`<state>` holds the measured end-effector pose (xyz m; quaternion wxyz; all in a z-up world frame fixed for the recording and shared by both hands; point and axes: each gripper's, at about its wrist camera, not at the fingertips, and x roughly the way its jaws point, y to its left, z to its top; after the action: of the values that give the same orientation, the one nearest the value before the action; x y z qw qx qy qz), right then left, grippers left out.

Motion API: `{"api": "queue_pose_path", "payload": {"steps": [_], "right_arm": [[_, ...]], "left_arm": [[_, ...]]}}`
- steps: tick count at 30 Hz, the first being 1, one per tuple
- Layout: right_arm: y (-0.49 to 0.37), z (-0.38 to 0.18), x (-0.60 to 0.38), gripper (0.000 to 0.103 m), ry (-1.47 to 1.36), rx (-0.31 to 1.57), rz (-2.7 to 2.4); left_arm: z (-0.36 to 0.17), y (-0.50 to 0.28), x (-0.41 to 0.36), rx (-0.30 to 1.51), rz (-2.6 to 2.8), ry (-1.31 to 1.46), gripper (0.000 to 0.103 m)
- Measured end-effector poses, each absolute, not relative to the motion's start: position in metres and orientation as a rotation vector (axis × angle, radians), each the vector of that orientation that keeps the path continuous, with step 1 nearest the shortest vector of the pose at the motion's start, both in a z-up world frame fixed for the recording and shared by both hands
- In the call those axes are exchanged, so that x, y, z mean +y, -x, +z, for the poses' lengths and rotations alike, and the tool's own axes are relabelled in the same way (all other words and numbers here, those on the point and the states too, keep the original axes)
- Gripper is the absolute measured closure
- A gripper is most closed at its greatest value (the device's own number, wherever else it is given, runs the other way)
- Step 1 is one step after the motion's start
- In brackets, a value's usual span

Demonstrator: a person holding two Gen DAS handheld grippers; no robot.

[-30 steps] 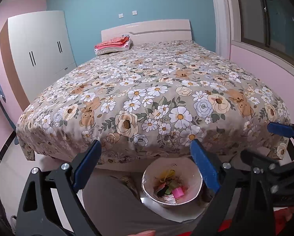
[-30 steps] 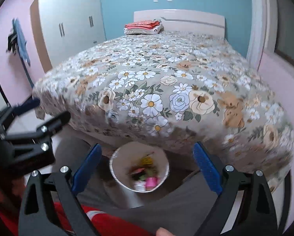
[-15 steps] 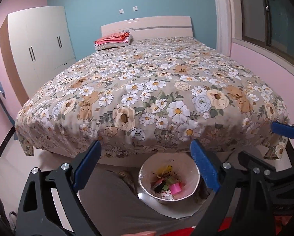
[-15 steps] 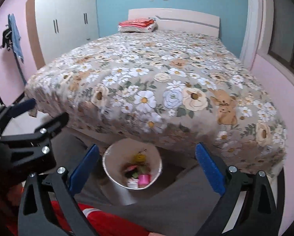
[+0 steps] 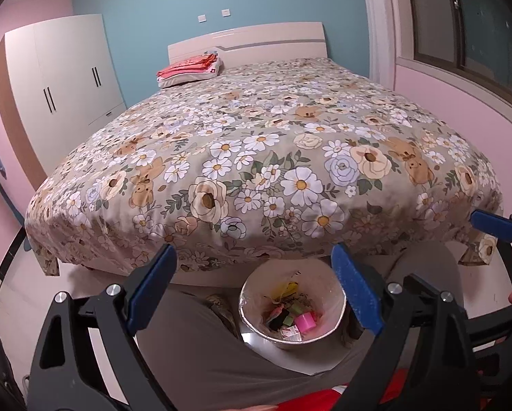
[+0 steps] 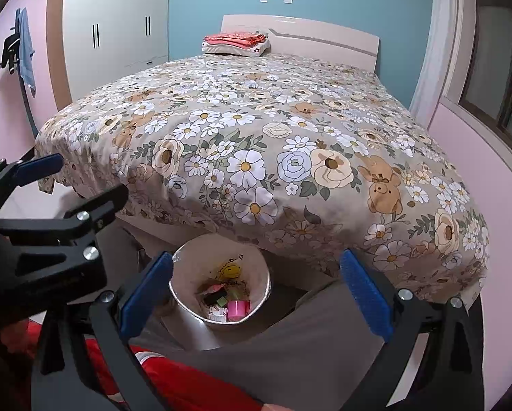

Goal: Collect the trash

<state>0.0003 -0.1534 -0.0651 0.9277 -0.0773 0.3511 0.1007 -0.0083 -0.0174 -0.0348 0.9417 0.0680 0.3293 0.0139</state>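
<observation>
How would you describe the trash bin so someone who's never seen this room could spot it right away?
Find the big bed with the floral cover. At its foot, on the floor just under the hanging edge of the cover, stands a round white-lined trash bin. It is the only open container there, holding colourful scraps including a bright pink piece.

A home bedroom. A wide bed point(image 5: 273, 157) under a floral cover fills the room; folded red bedding point(image 5: 187, 65) lies at its headboard point(image 5: 256, 39). Left of the bed stands a white wardrobe point(image 5: 60, 85); right of it, probably a window point(image 5: 468, 20).
</observation>
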Motion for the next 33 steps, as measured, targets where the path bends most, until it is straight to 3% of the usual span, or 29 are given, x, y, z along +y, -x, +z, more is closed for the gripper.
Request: {"api": "queue_pose_path", "payload": {"steps": [33], "right_arm": [[-0.0026, -0.0669, -0.1570, 0.004, 0.136, 0.739, 0.209]], "left_arm": [[-0.0366, 0.0060, -0.0193, 0.682, 0.012, -0.135, 0.013]]}}
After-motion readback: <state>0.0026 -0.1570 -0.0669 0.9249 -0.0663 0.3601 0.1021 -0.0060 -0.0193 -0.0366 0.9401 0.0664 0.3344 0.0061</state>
